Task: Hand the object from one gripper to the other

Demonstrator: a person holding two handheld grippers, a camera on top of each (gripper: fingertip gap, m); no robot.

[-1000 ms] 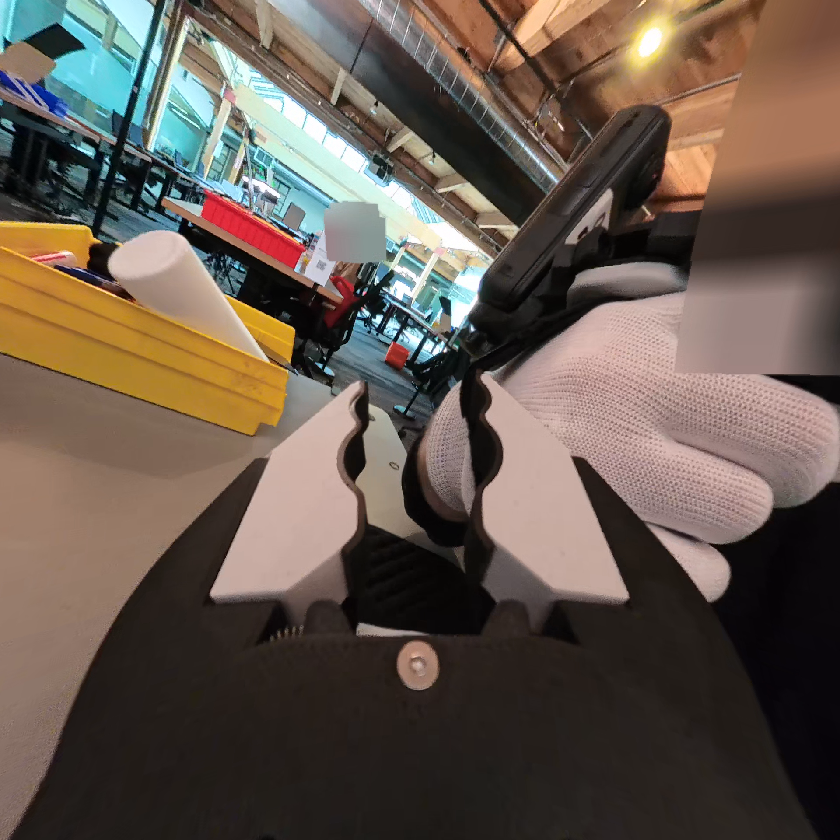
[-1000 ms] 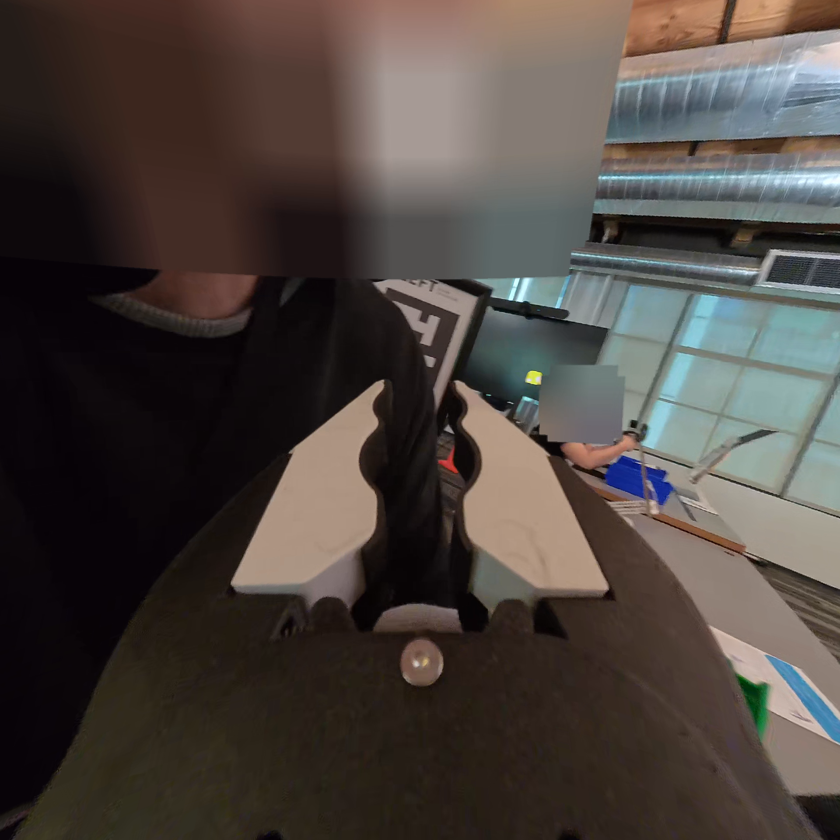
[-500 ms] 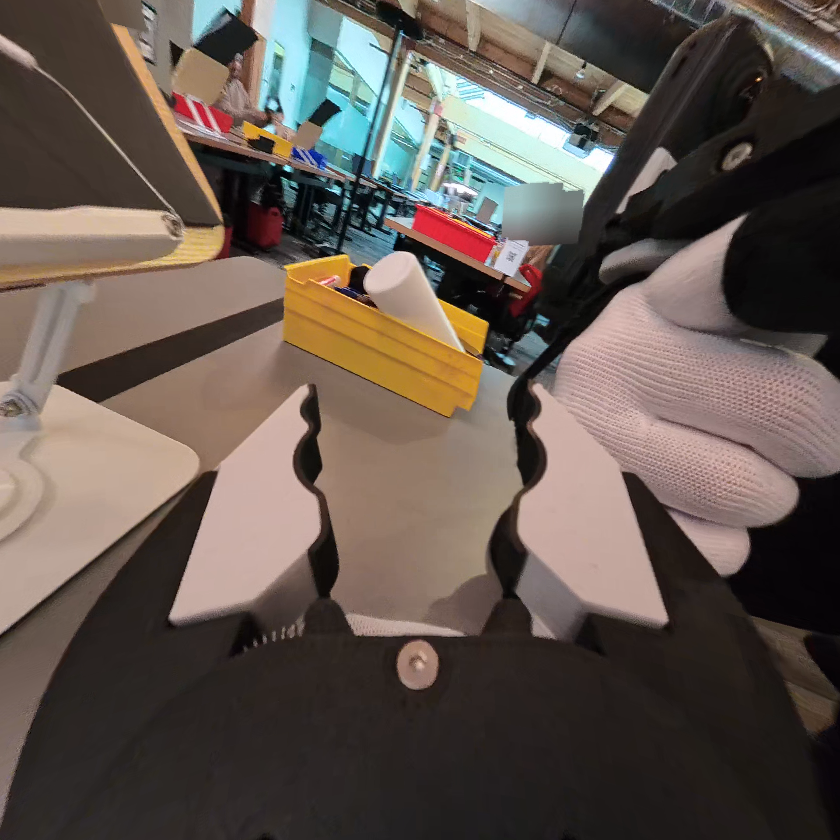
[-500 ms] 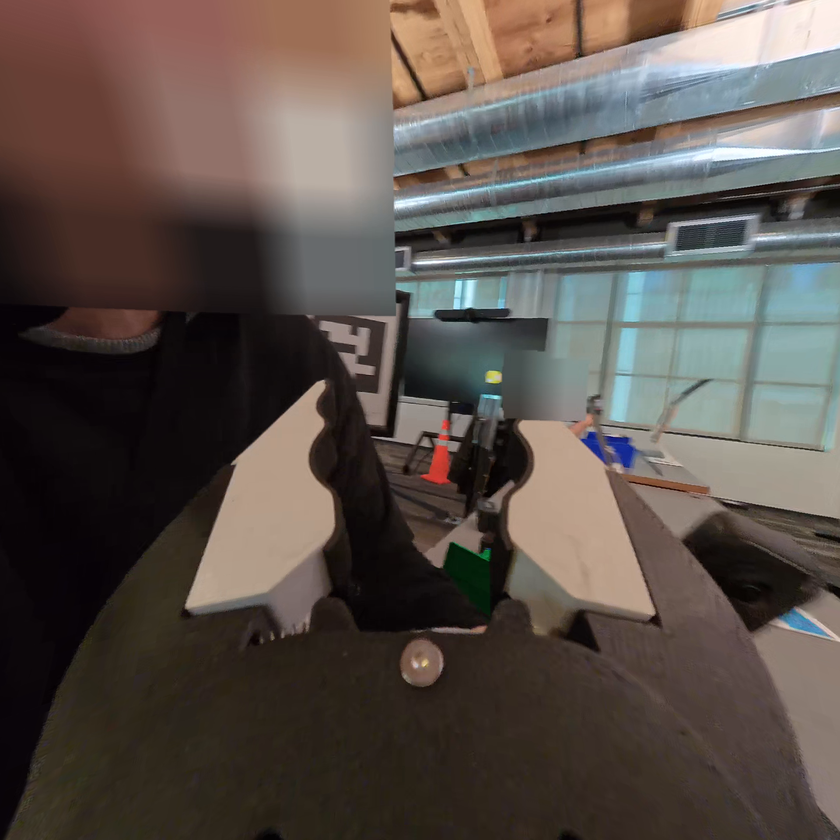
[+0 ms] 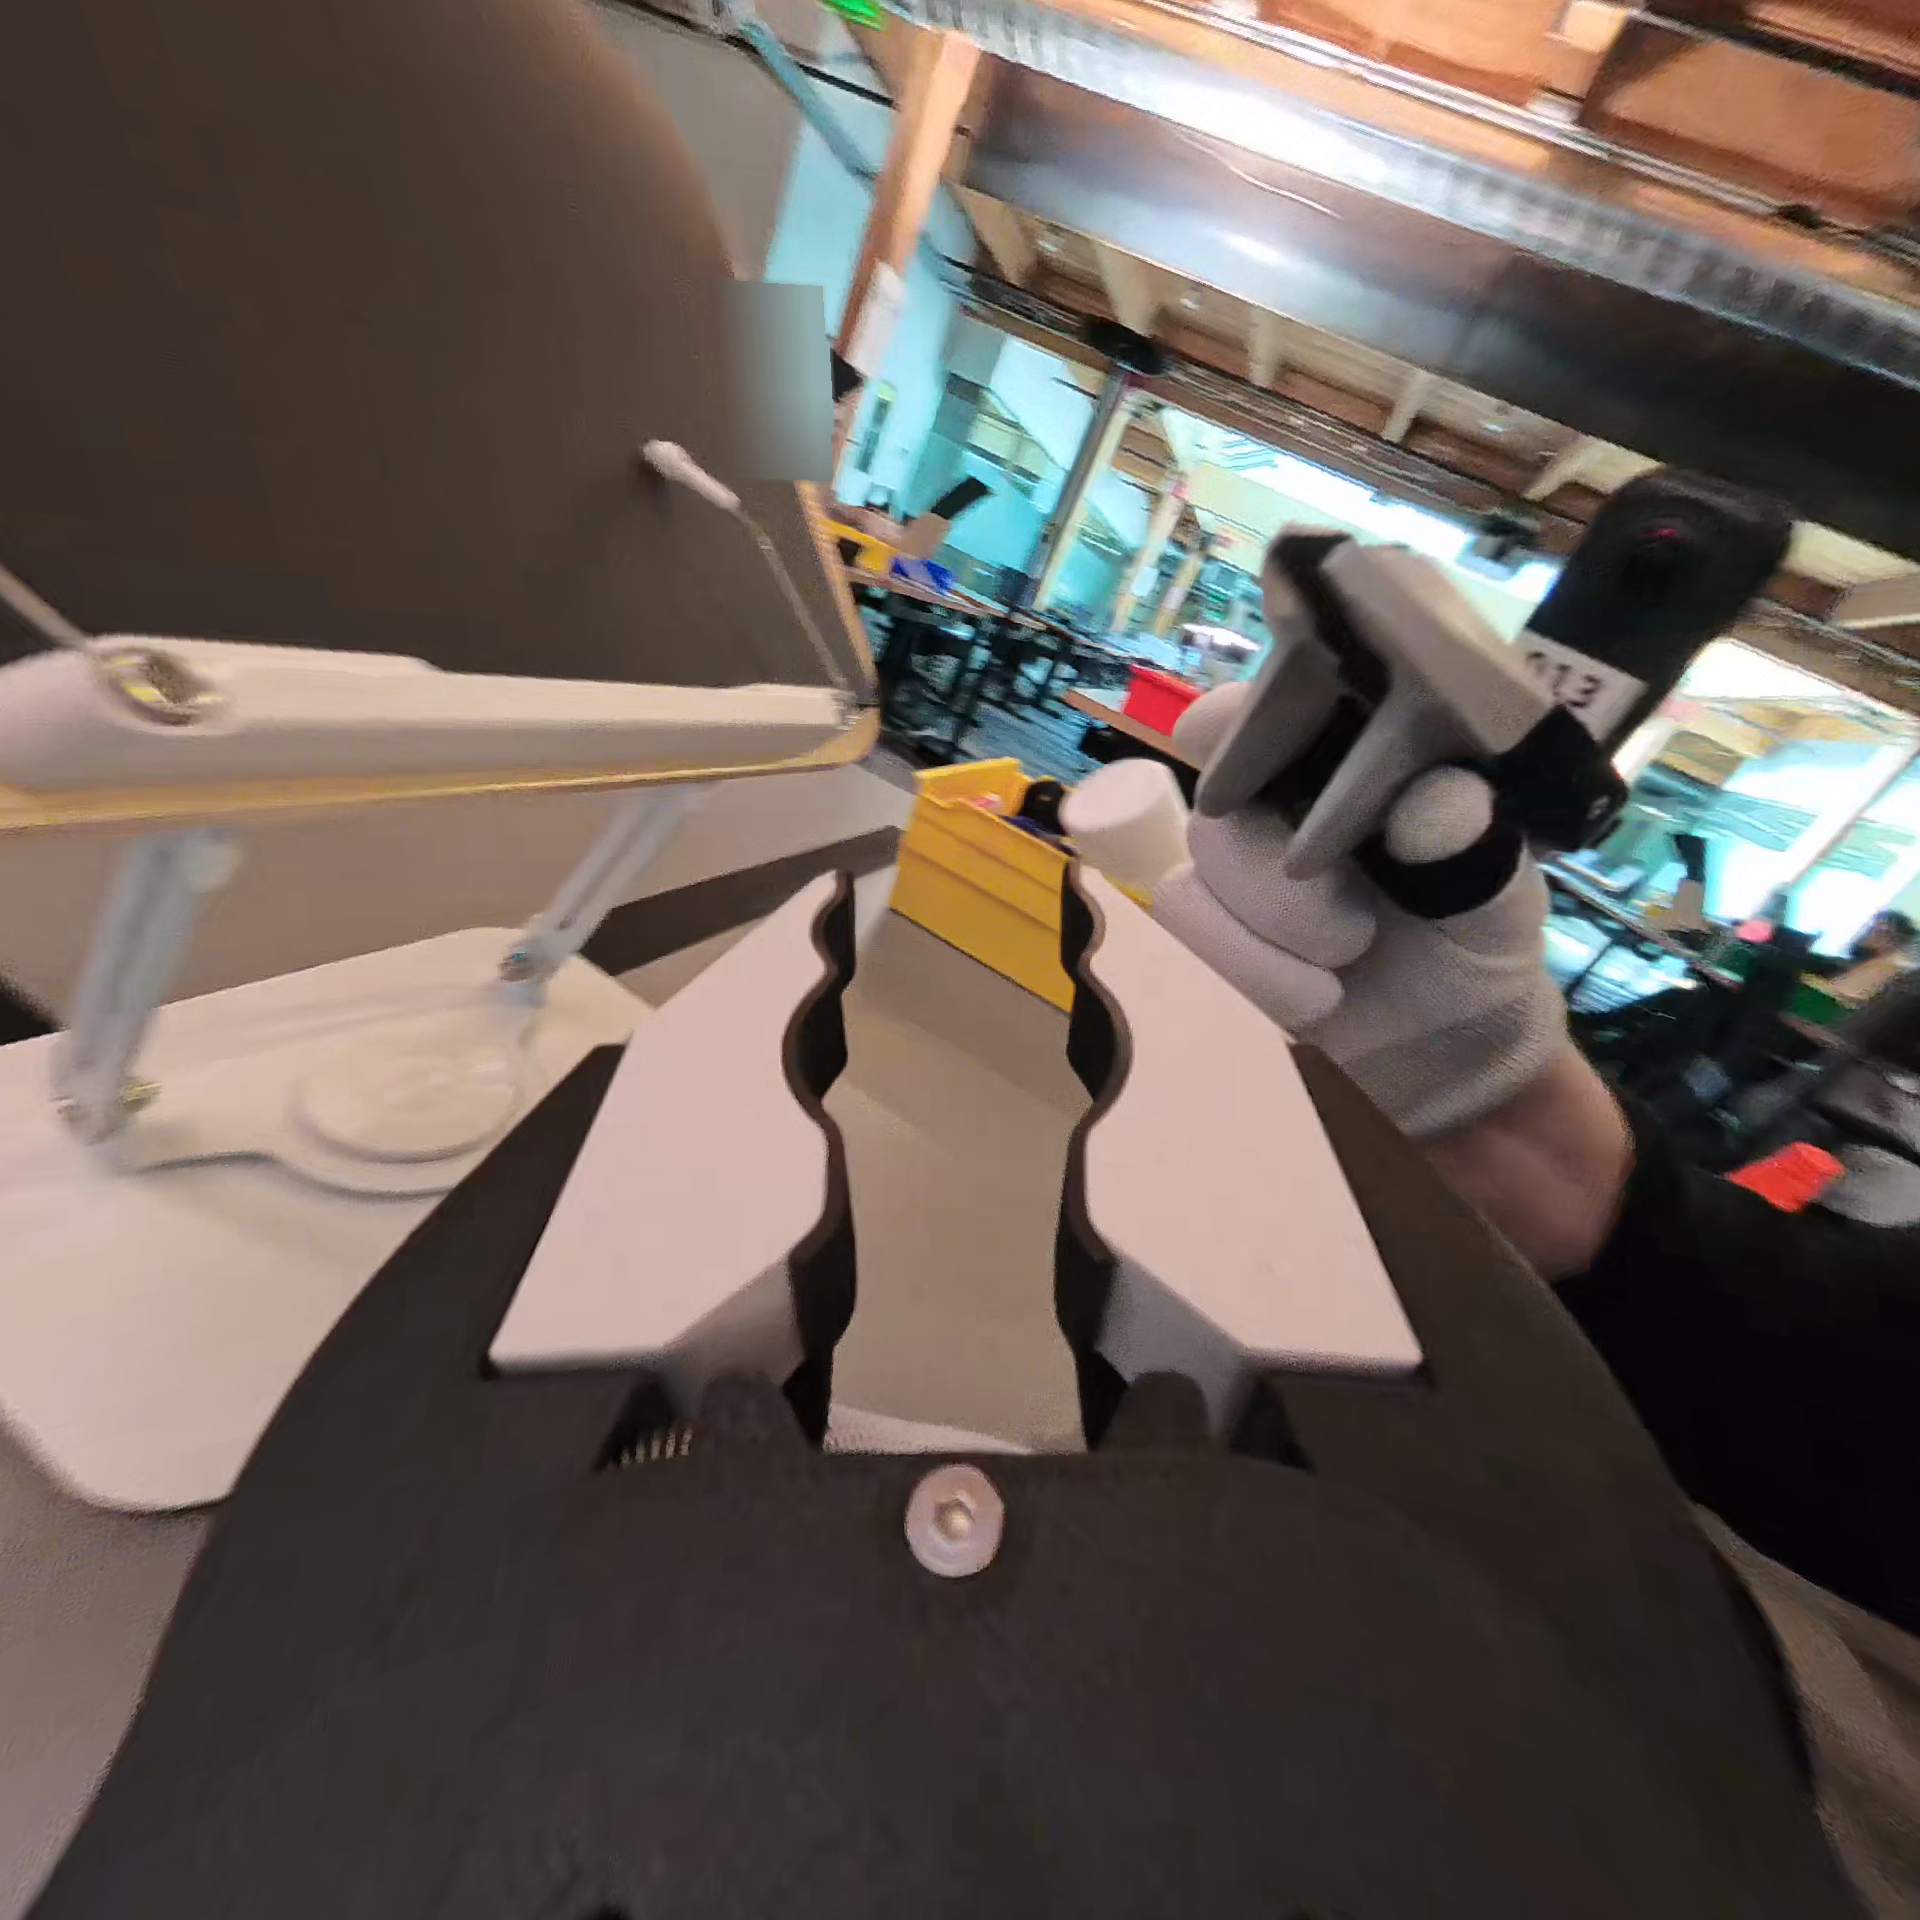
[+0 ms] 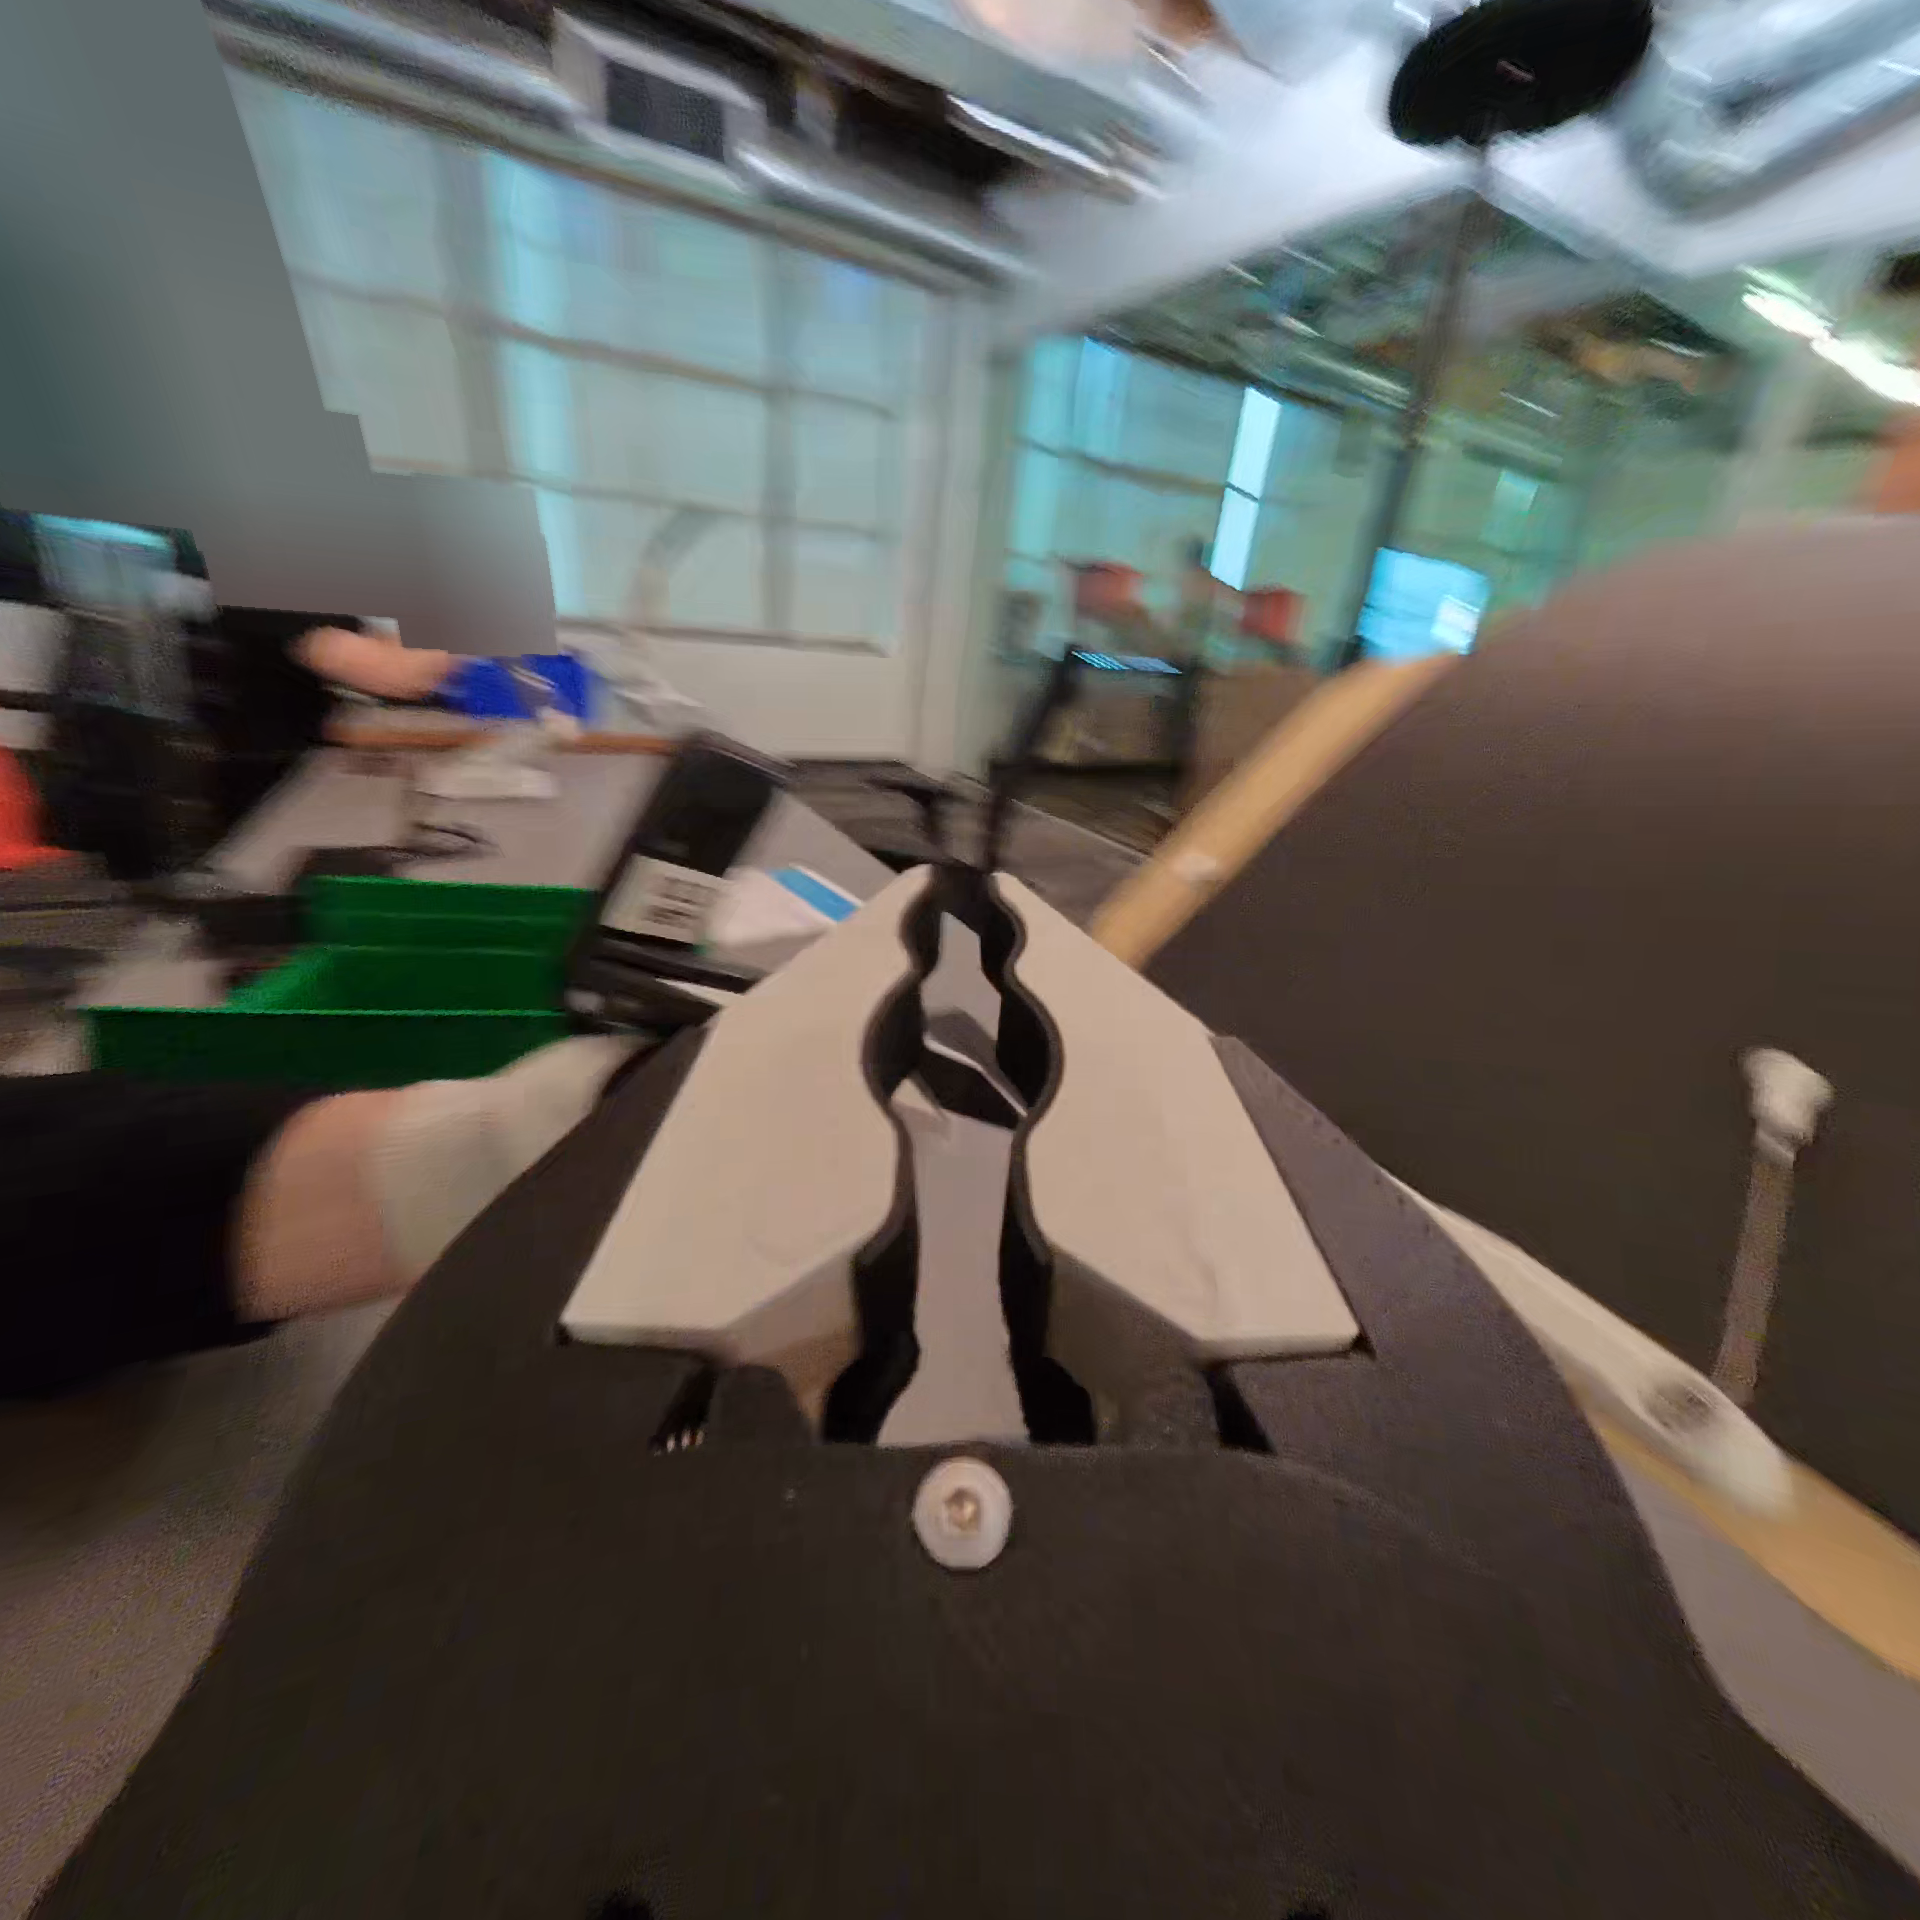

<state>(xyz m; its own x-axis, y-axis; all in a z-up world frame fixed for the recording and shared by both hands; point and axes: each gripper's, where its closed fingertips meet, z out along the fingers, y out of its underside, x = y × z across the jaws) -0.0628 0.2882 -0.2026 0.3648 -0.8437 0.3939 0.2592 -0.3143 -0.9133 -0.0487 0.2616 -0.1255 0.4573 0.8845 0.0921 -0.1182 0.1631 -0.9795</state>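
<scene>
My left gripper (image 5: 956,883) is open, with only the grey table (image 5: 956,1195) showing between its fingers. My right gripper (image 6: 961,883) is shut, its wavy pads nearly meeting with nothing between them. It also shows in the left wrist view (image 5: 1309,717), raised at the upper right in a white-gloved hand (image 5: 1434,997). A white cylinder (image 5: 1127,821) leans out of a yellow bin (image 5: 977,883) just beyond my left fingertips. The other gloved hand (image 6: 468,1143) shows at the lower left of the right wrist view. Both views are motion-blurred.
A white stand base (image 5: 208,1195) and a dark board with a wooden edge (image 5: 416,364) sit at the left. In the right wrist view a green bin (image 6: 343,997), a black box (image 6: 696,831) and the same board (image 6: 1558,935) lie ahead. There is about 8 centimetres between the tips of the two grippers.
Both grippers opened wide half a second ago and have narrowed since; the right pads came together on air. The right view swung from the person's torso towards the table. The left view turned left.
</scene>
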